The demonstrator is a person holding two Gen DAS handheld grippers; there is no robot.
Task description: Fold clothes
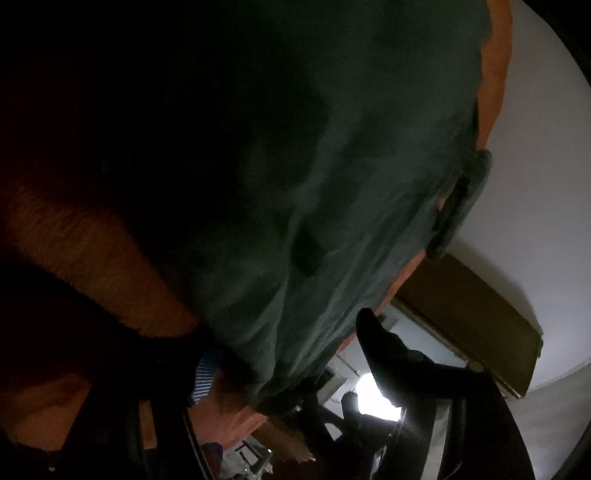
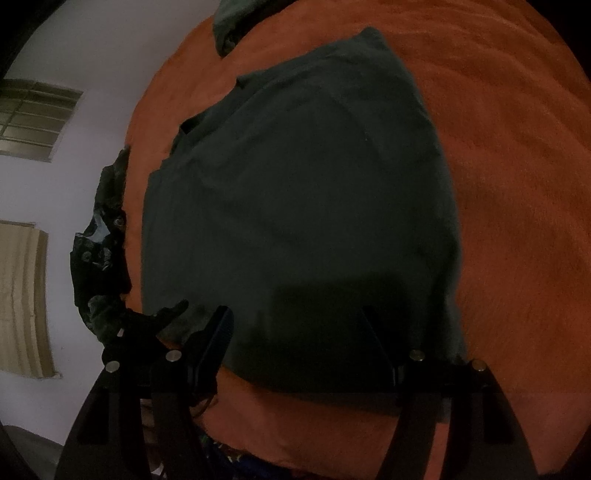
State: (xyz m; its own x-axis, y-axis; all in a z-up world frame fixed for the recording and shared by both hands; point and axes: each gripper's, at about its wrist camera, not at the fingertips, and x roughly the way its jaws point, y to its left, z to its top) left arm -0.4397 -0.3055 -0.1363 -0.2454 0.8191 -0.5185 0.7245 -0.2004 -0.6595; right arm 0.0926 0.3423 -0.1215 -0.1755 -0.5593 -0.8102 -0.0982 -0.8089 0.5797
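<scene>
A bedroom in a home — dim and lived-in.

An orange fleece blanket (image 2: pixel 517 184) covers a bed-like surface that reaches nearly to a plain pale wall (image 2: pixel 92 55). On that wall sit a barred window (image 2: pixel 33 122) and a beige curtain (image 2: pixel 22 299); the left wrist view shows a wooden door (image 1: pixel 476 314) — a dark green garment (image 2: pixel 303 206) lies spread on the blanket.

One dark green garment (image 2: pixel 299 206) is lying folded on one orange blanket (image 2: pixel 517 166). A second green piece (image 2: pixel 229 22) is sitting beyond the garment's far edge, and one black crumpled heap (image 2: pixel 101 240) is lying just left of the garment. Two windows (image 2: pixel 33 122) are showing on the wall left of the garment. Two grippers are working: the right gripper (image 2: pixel 295 317) and the left gripper (image 2: pixel 147 325).
</scene>
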